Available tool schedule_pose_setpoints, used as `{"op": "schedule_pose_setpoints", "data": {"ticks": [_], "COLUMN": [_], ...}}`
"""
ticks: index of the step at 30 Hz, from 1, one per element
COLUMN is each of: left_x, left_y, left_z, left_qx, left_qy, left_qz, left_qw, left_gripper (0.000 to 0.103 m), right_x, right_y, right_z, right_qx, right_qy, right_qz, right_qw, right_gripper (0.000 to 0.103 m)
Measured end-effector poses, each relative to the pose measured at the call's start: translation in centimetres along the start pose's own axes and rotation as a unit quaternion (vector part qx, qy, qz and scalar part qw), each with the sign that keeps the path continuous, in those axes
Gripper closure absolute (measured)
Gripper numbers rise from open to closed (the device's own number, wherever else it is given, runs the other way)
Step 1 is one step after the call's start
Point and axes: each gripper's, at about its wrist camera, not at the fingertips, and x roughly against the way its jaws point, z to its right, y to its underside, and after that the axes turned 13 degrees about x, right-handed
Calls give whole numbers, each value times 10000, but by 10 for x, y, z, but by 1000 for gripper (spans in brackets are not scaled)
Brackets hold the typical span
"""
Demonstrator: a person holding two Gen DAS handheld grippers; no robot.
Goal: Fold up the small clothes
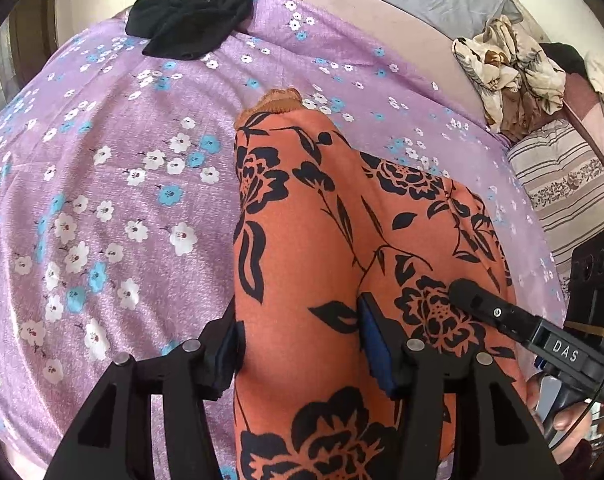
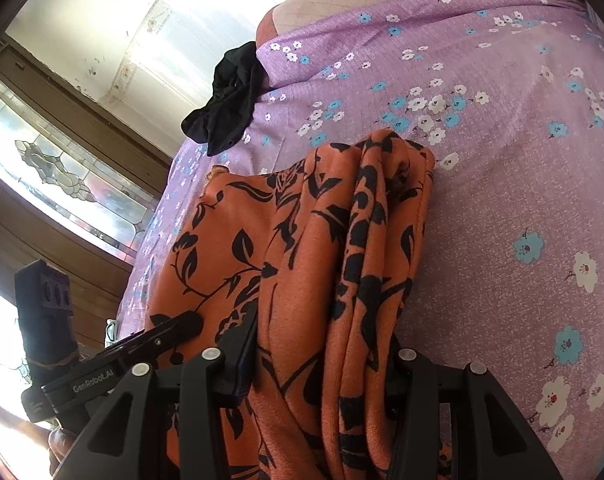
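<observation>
An orange garment with black flowers (image 1: 322, 240) lies on the purple floral bedsheet (image 1: 101, 200). My left gripper (image 1: 302, 344) has its fingers on either side of a raised fold of it near the near end, and the cloth fills the gap. My right gripper (image 2: 326, 364) holds the same garment (image 2: 302, 260), bunched in folds between its fingers. In the left wrist view the right gripper's fingertip (image 1: 474, 300) rests on the cloth at the right. In the right wrist view the left gripper's fingertip (image 2: 181, 324) touches the cloth at the left.
A black garment (image 1: 193, 20) lies at the far edge of the bed, also in the right wrist view (image 2: 225, 108). A cream and brown crumpled cloth (image 1: 506, 72) and a striped pillow (image 1: 570, 184) lie at the right. A wooden cabinet with glass (image 2: 53, 168) stands left.
</observation>
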Motion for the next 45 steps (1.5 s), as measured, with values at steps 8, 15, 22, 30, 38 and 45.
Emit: {"op": "schedule_pose_setpoints", "data": {"ticks": [8,15,22,30,38,45], "left_x": [8,19,40,71,72,41], "left_y": [9,16,26,35,39,44], "left_z": [-4,-3,-4,4,2,-13], "left_qx": [10,-31,-89,-281,-285,-191], "left_qy": [-110,-265,-540,-995,-1254,-1447], "left_qz": [73,178,390,945,1009,707], "left_qw": [9999,9995,9977,9901,9865,9868], "left_gripper": [44,42,42,39,33,25], "right_x": [-3,4,26,78,87,34], "right_y": [0,2,10,28,41,51], "right_z": [5,3,-18,-56,-72,-52], "right_qx": [-175,-154,364,1075,1064,608], "right_qy": [70,229,834,1550,846,778], "right_qz": [-93,-106,137,1169,1309,-15], "right_qw": [9998,9996,9958,9751,9820,9951], "right_gripper": [50,47,47,47,47,47]}}
